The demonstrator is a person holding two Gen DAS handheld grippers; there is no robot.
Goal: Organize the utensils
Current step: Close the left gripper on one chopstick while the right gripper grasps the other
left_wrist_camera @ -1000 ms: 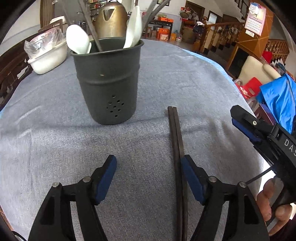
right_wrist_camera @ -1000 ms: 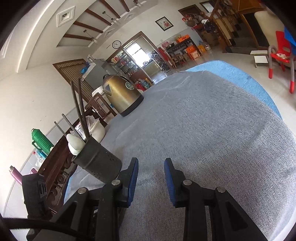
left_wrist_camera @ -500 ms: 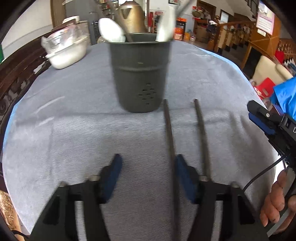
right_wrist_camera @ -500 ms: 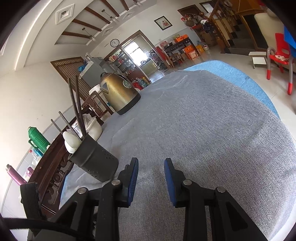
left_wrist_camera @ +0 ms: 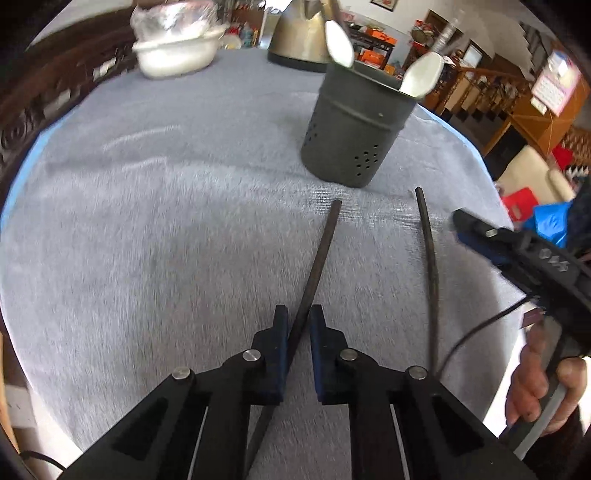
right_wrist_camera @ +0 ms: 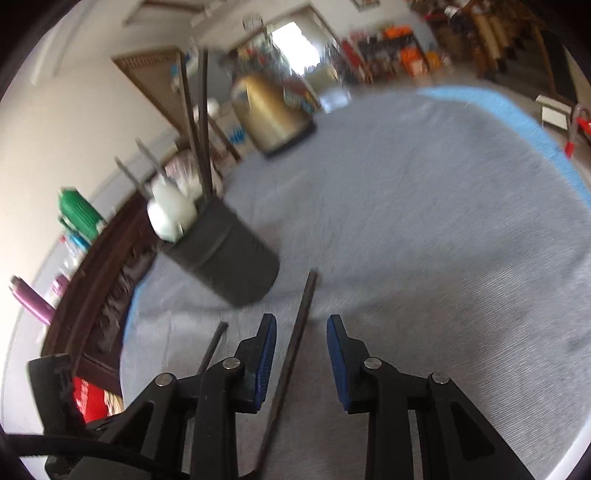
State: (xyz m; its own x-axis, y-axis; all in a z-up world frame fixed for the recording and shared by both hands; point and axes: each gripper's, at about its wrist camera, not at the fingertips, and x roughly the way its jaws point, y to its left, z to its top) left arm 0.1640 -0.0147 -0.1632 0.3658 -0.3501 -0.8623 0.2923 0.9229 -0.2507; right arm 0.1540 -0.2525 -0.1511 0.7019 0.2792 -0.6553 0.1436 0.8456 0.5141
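Observation:
A dark grey utensil holder [left_wrist_camera: 356, 127] stands on the grey tablecloth, with white spoons [left_wrist_camera: 338, 35] and dark chopsticks in it; it also shows in the right wrist view [right_wrist_camera: 225, 258]. My left gripper [left_wrist_camera: 296, 319] is shut on one dark chopstick [left_wrist_camera: 314, 262] that points toward the holder. A second chopstick [left_wrist_camera: 428, 254] lies on the cloth to its right. My right gripper [right_wrist_camera: 301, 328] is open, its jaws on either side of that second chopstick [right_wrist_camera: 295, 339]. The left-held chopstick [right_wrist_camera: 214, 343] shows at its left.
A brass kettle [left_wrist_camera: 299, 37] and a white covered bowl [left_wrist_camera: 177, 48] stand at the far side of the table. The tablecloth [left_wrist_camera: 166, 221] drops off at the right edge, with chairs and stairs beyond. A dark wooden bench [right_wrist_camera: 96, 295] runs along the left.
My left gripper has closed on one chopstick and separated it from the other. My right gripper has swung down over the second chopstick, still open.

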